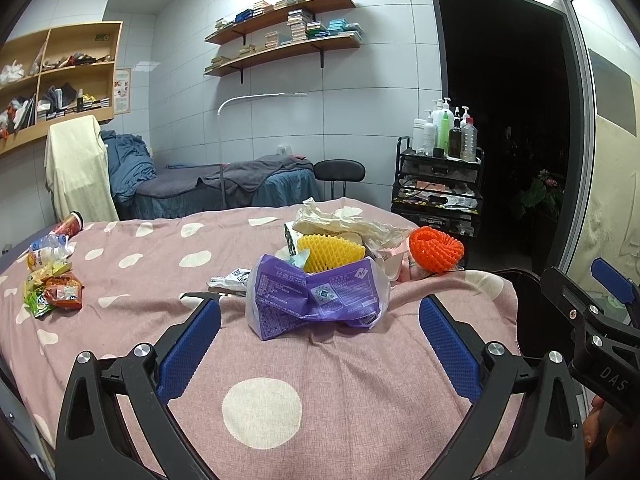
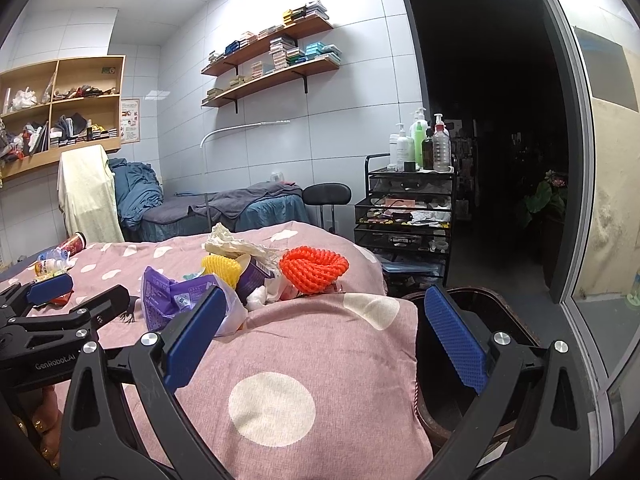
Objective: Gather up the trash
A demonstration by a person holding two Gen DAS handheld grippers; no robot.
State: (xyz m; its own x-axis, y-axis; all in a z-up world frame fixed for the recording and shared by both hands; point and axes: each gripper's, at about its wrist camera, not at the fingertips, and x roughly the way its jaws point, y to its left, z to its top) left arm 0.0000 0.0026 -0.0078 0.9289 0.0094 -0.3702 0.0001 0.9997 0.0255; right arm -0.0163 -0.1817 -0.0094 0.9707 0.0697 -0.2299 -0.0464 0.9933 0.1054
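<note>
While both my grippers hang spread and empty, I'd lower my left gripper (image 1: 320, 316) squarely over the purple wrapper (image 1: 316, 296), pinching its crumpled middle.

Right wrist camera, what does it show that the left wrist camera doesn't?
Only the right wrist view shows the dark bin beside the bed and the purple cup behind the yellow net. Only the left wrist view shows the snack wrappers at the bed's left edge. Both show the purple bag, orange foam net, and both open grippers.
</note>
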